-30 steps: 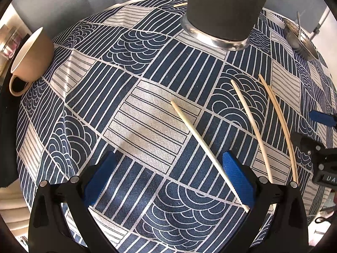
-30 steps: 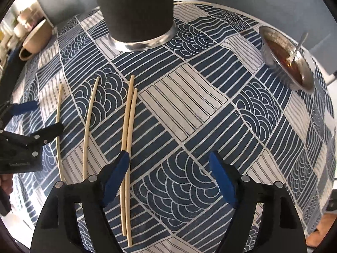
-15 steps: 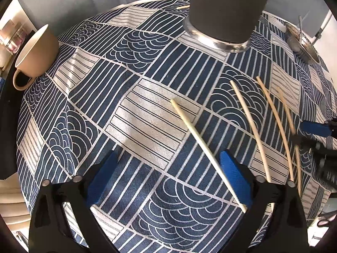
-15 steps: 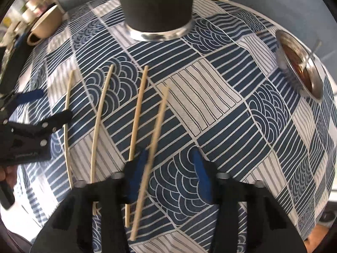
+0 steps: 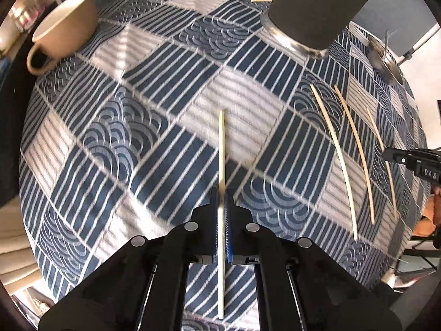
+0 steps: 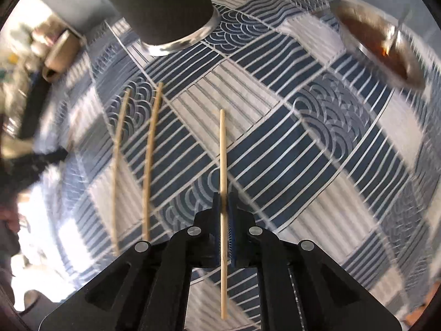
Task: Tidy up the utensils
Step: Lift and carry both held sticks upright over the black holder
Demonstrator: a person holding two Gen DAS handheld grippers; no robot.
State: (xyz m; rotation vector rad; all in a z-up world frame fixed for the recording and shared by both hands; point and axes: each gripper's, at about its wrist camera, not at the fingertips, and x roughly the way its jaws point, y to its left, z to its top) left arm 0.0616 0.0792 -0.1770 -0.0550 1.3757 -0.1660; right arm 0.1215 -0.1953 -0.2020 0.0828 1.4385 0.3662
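Observation:
My left gripper is shut on a pale chopstick and holds it above the patterned tablecloth, pointing away from me. My right gripper is shut on a tan chopstick, also lifted off the cloth. A dark cylindrical utensil holder with a metal base stands at the far side and also shows in the right wrist view. Loose chopsticks lie on the cloth to the right in the left wrist view. Two loose chopsticks lie left of my right gripper.
A tan mug stands at the far left. A metal bowl of brown sauce with a spoon sits at the far right. The right gripper's body shows at the right edge of the left wrist view.
Both grippers have shut, each on a chopstick, and lifted it off the cloth. Both views have swung, with motion blur.

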